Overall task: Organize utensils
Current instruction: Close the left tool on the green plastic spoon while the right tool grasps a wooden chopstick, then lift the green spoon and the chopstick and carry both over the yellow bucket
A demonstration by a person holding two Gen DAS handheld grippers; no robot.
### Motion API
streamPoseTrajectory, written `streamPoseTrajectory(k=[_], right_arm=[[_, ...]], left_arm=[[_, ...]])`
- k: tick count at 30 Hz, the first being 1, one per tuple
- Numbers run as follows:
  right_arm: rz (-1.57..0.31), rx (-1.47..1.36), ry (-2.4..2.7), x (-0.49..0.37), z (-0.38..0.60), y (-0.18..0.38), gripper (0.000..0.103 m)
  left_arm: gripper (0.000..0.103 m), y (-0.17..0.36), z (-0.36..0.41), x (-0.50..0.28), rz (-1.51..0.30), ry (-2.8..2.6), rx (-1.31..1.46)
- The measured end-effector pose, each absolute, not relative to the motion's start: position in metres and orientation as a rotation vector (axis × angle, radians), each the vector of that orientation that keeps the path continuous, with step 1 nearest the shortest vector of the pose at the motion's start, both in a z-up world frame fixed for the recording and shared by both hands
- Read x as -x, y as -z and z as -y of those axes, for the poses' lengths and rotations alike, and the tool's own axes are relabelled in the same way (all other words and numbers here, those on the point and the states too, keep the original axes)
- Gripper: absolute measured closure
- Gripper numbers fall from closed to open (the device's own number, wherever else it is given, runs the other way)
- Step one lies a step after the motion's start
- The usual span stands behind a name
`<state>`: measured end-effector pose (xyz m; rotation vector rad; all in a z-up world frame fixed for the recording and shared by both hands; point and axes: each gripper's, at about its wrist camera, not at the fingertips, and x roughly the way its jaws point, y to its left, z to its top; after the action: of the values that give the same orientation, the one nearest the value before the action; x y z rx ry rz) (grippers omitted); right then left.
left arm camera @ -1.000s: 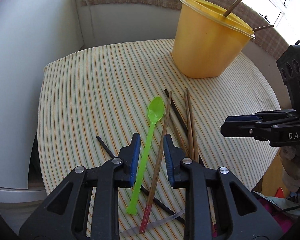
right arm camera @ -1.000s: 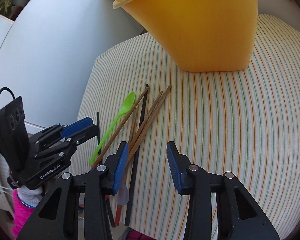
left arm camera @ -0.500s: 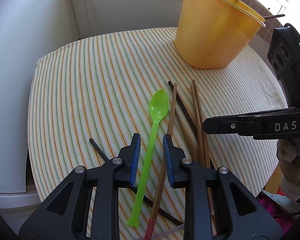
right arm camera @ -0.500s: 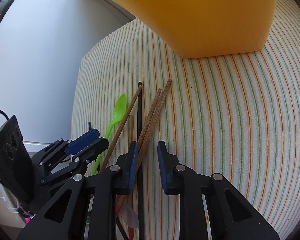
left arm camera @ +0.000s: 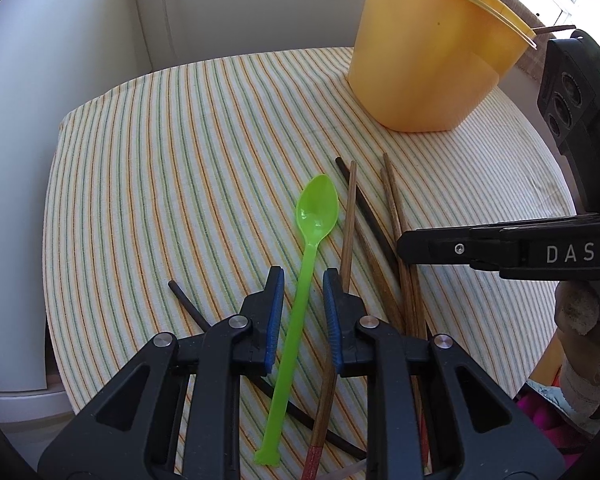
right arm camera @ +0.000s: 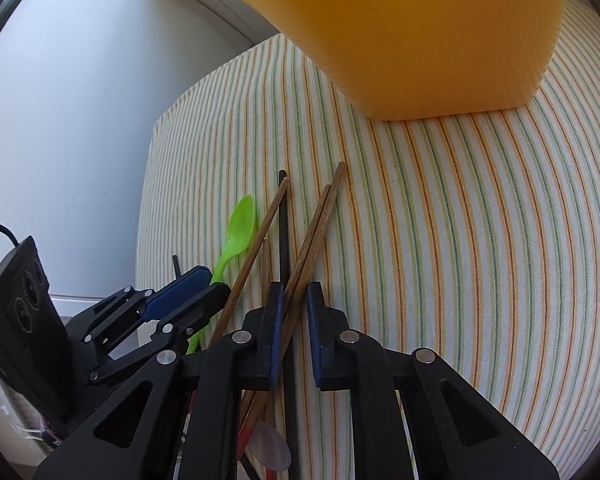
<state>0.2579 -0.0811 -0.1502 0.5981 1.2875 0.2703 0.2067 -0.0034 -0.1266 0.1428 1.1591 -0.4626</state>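
A green plastic spoon (left arm camera: 316, 210) lies on the striped tablecloth (left arm camera: 180, 152). Its handle runs between the jaws of my left gripper (left arm camera: 302, 276), which is open around it without touching. Several brown and black chopsticks (left arm camera: 392, 204) lie just right of the spoon. My right gripper (right arm camera: 294, 292) is low over them, jaws narrowly open, with a pair of brown chopsticks (right arm camera: 316, 228) between them. It also shows in the left wrist view (left arm camera: 404, 246). The spoon also shows in the right wrist view (right arm camera: 240, 228).
A tall yellow plastic tub (left arm camera: 432, 52) stands at the far right of the table, with chopsticks sticking out of it; it looms in the right wrist view (right arm camera: 420, 20). A clear spoon (right arm camera: 274, 452) lies under my right gripper. The table edge drops off at left.
My left gripper moved forward along the spoon handle. My right gripper moved left and down over the chopsticks and its jaws narrowed around the brown pair.
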Motion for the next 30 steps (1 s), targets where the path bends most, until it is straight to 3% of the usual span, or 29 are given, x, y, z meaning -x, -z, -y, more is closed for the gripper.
streamPoseTrajectory(k=[13,15,17,30], right_arm=[[-1.265,-0.571,-0.285,-0.255,0.073,0.147,0.098],[-1.255,-0.562,-0.292,-0.253,0.073,0.143,0.098],[-1.245,-0.546,-0.298,-0.252,0.074,0.140,0.098],[-1.198,-0.473,-0.338,-0.241,0.080,0.123,0.098]], left_arm=[[0.084,0.127,0.005,-0.215,-1.186,0.453,-0.174],[0.096,0.128,0.005,-0.217,-1.194,0.459,-0.160],[0.098,0.129,0.004,-0.220,-1.193,0.460,-0.143],[0.099,0.113,-0.021,-0.220,-1.128,0.447,-0.021]])
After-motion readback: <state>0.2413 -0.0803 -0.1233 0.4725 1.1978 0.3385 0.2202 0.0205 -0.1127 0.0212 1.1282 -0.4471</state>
